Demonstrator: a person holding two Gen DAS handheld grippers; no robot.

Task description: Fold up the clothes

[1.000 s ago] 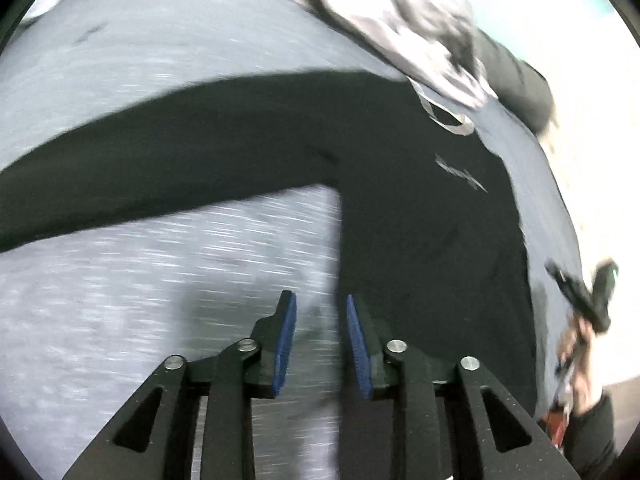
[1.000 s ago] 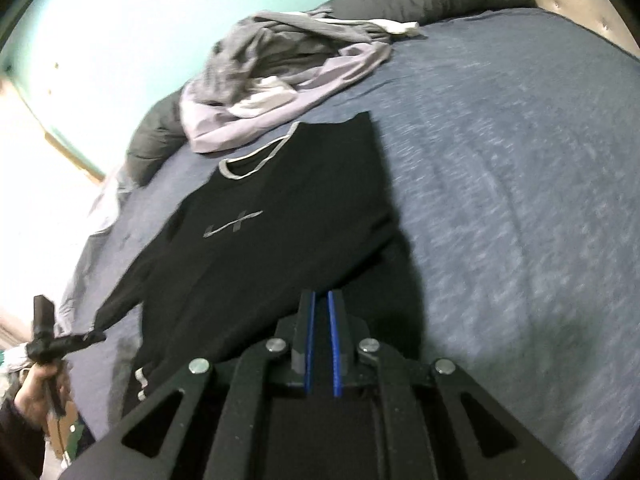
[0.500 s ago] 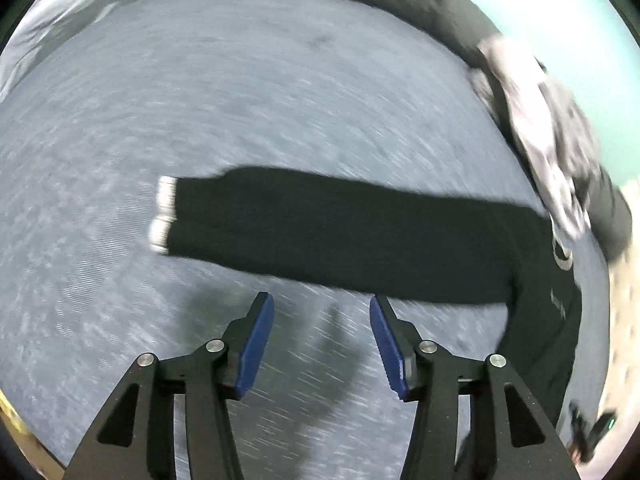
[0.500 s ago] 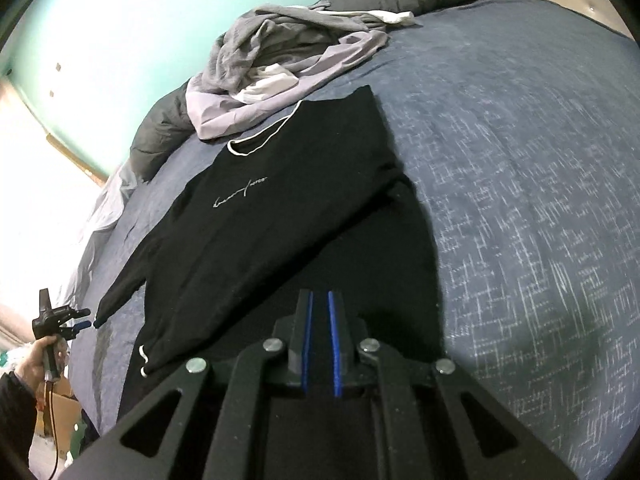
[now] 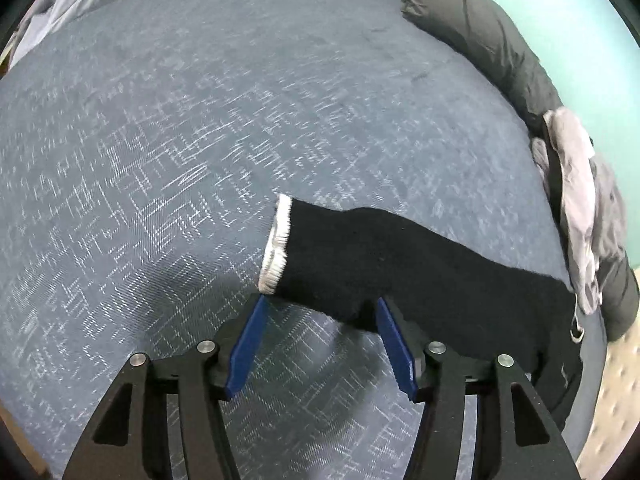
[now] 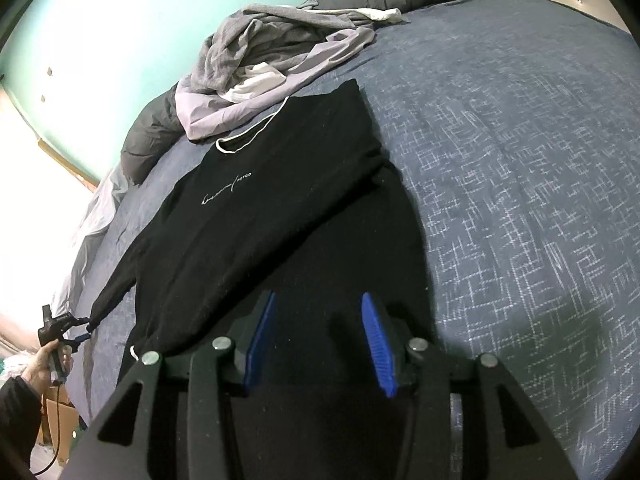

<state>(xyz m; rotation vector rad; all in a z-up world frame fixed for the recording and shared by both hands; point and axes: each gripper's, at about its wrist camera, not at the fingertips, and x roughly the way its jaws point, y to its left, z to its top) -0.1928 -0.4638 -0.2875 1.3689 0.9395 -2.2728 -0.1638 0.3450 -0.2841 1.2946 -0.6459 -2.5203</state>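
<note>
A black long-sleeved top (image 6: 280, 216) with a pale neckline and a small chest logo lies flat on the blue bed. Its right side is folded in over the body. My right gripper (image 6: 318, 340) is open just above the lower part of the top, holding nothing. The other sleeve (image 5: 380, 264) stretches out over the bedspread and ends in a white cuff (image 5: 276, 244). My left gripper (image 5: 320, 336) is open, its pads on either side of that sleeve's near edge by the cuff. It also shows in the right wrist view (image 6: 82, 326) at the sleeve's end.
A heap of grey and lilac clothes (image 6: 272, 60) lies beyond the top's neckline. A dark rolled duvet (image 5: 492, 44) runs along the teal wall. The patterned blue bedspread (image 6: 520, 160) spreads to the right. A cardboard box (image 6: 60, 412) stands on the floor at the left.
My right gripper has opened; it was shut before. My left gripper has swung along the sleeve to the cuff end and opened wider, and the view has steadied.
</note>
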